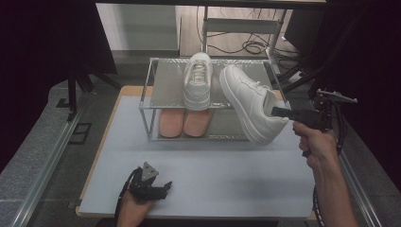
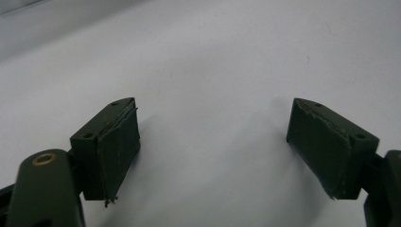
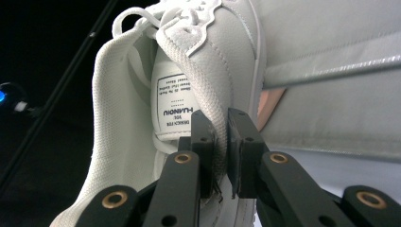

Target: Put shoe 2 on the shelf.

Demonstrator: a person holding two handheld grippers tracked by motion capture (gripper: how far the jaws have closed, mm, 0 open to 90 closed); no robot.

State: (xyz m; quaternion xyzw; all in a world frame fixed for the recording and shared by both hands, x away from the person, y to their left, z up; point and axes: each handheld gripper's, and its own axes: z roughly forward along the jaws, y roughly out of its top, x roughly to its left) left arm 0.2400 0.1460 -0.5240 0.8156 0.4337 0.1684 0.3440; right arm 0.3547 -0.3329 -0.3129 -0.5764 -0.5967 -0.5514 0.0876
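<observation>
We hold the white leather lace-up sneaker (image 1: 250, 106) in the air with the right hand-held gripper (image 1: 280, 112), its jaws pinched on the padded collar at the heel opening; in the right gripper view (image 3: 221, 151) the pads squeeze that fabric edge just beside the printed tongue label. The shoe hangs tilted, toe up and toward the top tier of the clear two-tier shoe rack with metal posts (image 1: 152, 80), its sole facing the bench. Its mate, the second white sneaker (image 1: 197, 80), already stands upright on that top tier, and a pair of pink insoles (image 1: 184, 122) lies on the lower tier.

We judge the step to be setting this shoe beside its mate. To do it well, we level the sole before lowering, since a grip on the soft collar lets the shoe swing. We clear the rack's right front post, bring the toe in parallel to the standing sneaker, keep a small gap so we do not knock it, and let go only once the whole sole rests flat.

The left hand-held gripper (image 1: 150, 185) rests low on the pale grey bench (image 1: 213, 165), jaws wide apart with nothing between them.
</observation>
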